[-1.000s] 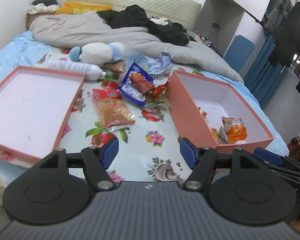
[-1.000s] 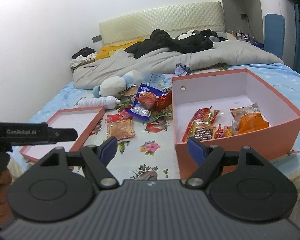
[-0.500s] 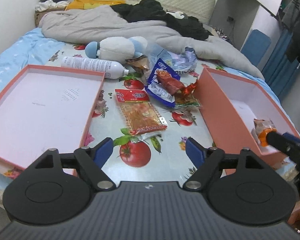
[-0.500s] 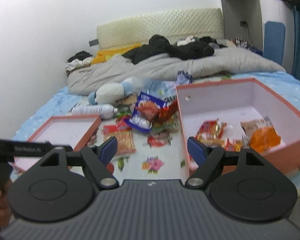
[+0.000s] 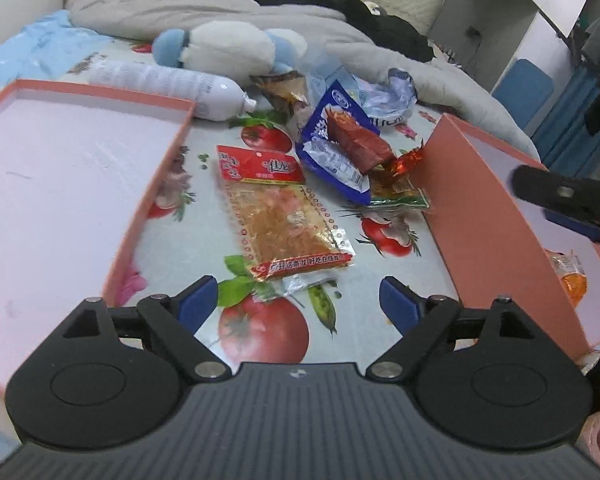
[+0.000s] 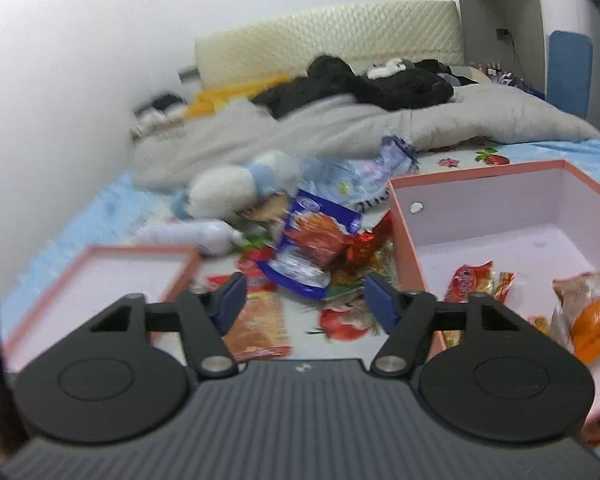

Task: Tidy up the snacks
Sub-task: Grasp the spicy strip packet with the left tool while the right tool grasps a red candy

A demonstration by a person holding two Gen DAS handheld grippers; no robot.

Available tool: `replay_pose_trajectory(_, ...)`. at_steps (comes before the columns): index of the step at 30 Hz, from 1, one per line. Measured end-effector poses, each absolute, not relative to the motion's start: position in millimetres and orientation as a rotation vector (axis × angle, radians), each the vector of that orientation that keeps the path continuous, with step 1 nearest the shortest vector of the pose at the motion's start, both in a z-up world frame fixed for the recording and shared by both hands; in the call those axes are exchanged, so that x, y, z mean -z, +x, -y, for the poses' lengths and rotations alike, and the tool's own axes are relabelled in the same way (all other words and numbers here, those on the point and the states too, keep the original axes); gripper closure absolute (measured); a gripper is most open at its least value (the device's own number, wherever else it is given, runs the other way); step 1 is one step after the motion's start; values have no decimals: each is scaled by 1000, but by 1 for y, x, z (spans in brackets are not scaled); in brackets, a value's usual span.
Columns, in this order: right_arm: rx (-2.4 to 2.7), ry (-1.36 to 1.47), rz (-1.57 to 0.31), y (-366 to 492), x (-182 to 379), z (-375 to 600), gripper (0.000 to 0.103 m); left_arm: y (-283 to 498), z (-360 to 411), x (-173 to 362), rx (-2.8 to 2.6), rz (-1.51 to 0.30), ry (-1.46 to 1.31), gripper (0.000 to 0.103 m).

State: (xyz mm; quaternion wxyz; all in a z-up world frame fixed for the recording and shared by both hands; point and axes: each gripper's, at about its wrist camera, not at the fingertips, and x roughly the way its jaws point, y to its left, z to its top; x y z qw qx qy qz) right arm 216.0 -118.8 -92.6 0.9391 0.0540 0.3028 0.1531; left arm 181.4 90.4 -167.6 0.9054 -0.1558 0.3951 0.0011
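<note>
Left gripper (image 5: 298,300) jaws opening, nothing between them — red-topped snack packet (image 5: 278,216) lies flat on the bedsheet just ahead, between lid (image 5: 156,184) and box (image 5: 472,216). Right gripper (image 6: 305,296) jaws closing, empty. Best to straddle the packet's near edge, pinch the seal — not the crumbly middle.

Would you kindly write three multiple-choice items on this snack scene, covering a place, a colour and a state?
1. Where does the long red-topped snack packet lie?
A. inside the deep box
B. on the printed sheet between lid and box
C. on the grey blanket

2. What colour is the snack bag beside the deep box?
A. blue
B. green
C. black

3. What does the shallow lid hold?
A. a bottle
B. snacks
C. nothing visible

Answers: 1 B, it lies flat on the tomato print; 2 A, blue with a red picture; 3 C, only its pale floor shows.
</note>
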Motion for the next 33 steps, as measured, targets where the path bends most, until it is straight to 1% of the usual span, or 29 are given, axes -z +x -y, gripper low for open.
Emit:
replay_pose_trajectory(7,-282,219,-700,275,117,107,47,226,-94,198,20,-844,-337,14)
replay_pose_trajectory(9,-248,248,-713,287,123,104,54,235,-95,205,21,-858,-328,14)
replay_pose_trajectory(13,-157,274,-705,310,134,96,54,251,-98,219,5,-901,-305,16)
replay_pose_trajectory(17,-43,296,-726,334,152,91,54,261,-94,220,-1,-934,-242,18)
replay_pose_trajectory(18,-19,295,-726,338,156,90,60,262,-93,221,-2,-945,-229,19)
replay_pose_trajectory(20,10,300,-734,345,163,89,63,266,-86,223,-3,-961,-177,21)
replay_pose_trajectory(22,29,302,-738,351,167,87,64,266,-82,223,-17,-972,-140,24)
replay_pose_trajectory(25,50,294,-732,360,174,84,66,265,-79,224,-26,-964,-114,29)
replay_pose_trajectory(27,55,297,-739,367,179,83,66,263,-79,224,-32,-949,-106,38)
replay_pose_trajectory(28,54,296,-737,369,182,83,66,262,-82,224,-35,-941,-113,40)
replay_pose_trajectory(30,58,285,-733,372,186,83,74,260,-84,224,-28,-921,-121,47)
replay_pose_trajectory(31,57,284,-726,374,188,85,77,259,-85,224,-24,-908,-127,49)
replay_pose_trajectory(32,55,281,-719,374,189,86,80,258,-87,224,-20,-895,-138,55)
replay_pose_trajectory(33,47,274,-712,373,189,85,80,258,-89,224,-16,-886,-153,63)
